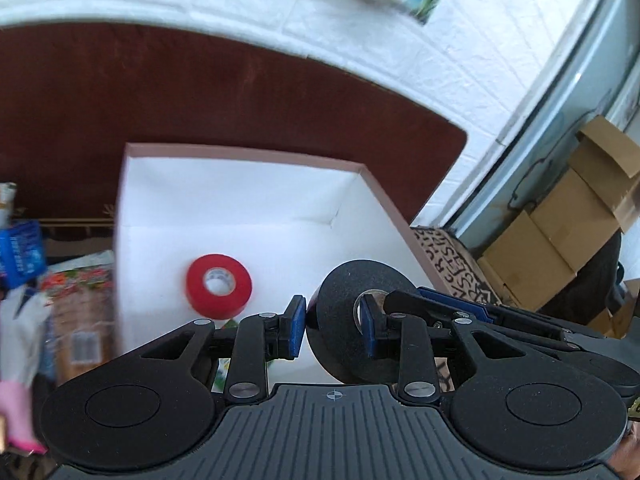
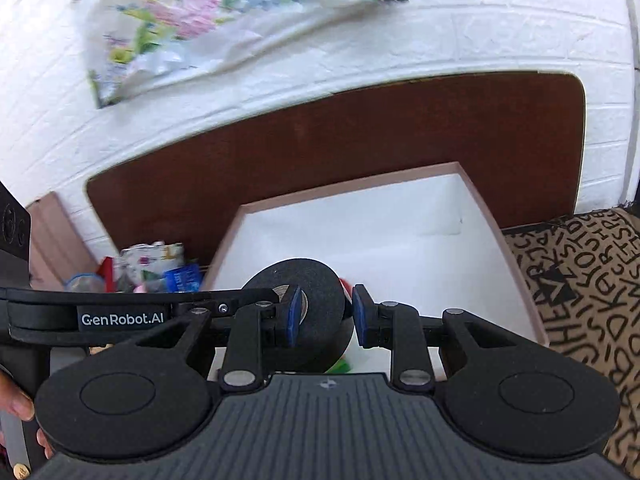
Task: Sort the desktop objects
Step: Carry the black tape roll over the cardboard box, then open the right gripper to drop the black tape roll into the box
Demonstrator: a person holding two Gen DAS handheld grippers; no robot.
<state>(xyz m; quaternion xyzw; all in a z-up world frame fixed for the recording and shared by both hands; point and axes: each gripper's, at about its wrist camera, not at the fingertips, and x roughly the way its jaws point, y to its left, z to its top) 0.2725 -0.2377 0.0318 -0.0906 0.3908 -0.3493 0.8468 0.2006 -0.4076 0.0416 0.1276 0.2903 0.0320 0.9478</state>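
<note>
A black tape roll (image 1: 352,320) hangs on edge above an open white box with a pink rim (image 1: 248,155). My left gripper (image 1: 331,328) is shut on the roll's wall, with one blue pad outside and the other in the core hole. My right gripper (image 2: 326,316) is shut on the same black roll (image 2: 316,312) from the other side. Its finger (image 1: 404,300) reaches in from the right in the left wrist view. A red tape roll (image 1: 218,290) lies flat on the box floor. The box (image 2: 352,186) stands on a dark red-brown table (image 1: 200,100).
Left of the box lies clutter: a blue packet (image 1: 20,252) and a snack bag (image 1: 80,320). A letter-printed cloth (image 2: 580,288) lies right of the box. Cardboard boxes (image 1: 560,240) stack beyond it. A white brick wall stands behind the table, with a floral bag (image 2: 200,20) on it.
</note>
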